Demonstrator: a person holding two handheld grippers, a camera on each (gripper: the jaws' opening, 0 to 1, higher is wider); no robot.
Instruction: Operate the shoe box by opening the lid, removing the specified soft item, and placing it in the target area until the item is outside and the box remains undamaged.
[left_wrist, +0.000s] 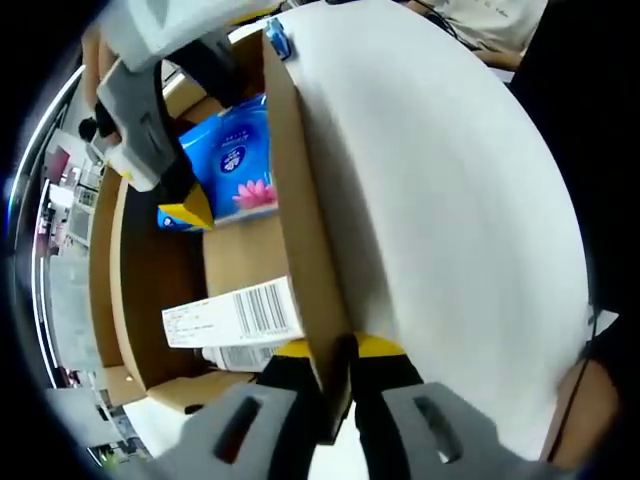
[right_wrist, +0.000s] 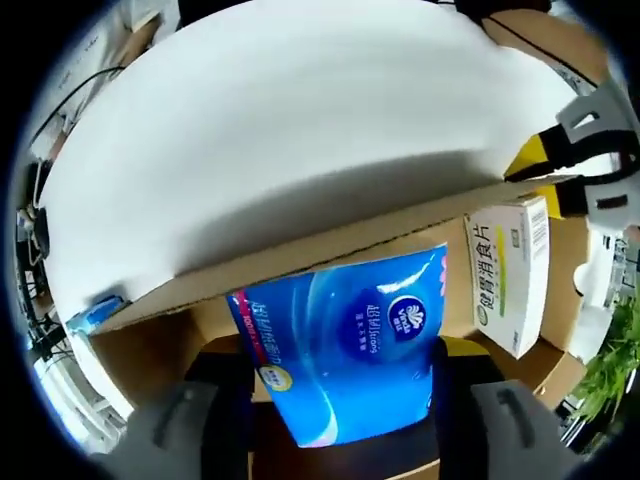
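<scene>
The brown cardboard shoe box (left_wrist: 150, 290) stands open, its white-topped lid (left_wrist: 440, 200) raised on edge. My left gripper (left_wrist: 335, 355) is shut on the lid's edge, one jaw on each side. Inside the box is a blue soft tissue pack (left_wrist: 240, 160). My right gripper (left_wrist: 215, 150) comes in from the upper left and is shut on it. In the right gripper view the tissue pack (right_wrist: 350, 310) sits between my right gripper's (right_wrist: 340, 380) jaws, just under the lid (right_wrist: 300, 130). The left gripper (right_wrist: 560, 170) shows at the right, clamped on the lid.
A white carton with a barcode label (left_wrist: 235, 320) lies in the box beside the pack, also seen with green print (right_wrist: 510, 275). A small blue clip (left_wrist: 277, 40) sits at the lid's far corner. A green plant (right_wrist: 610, 370) stands beyond the box.
</scene>
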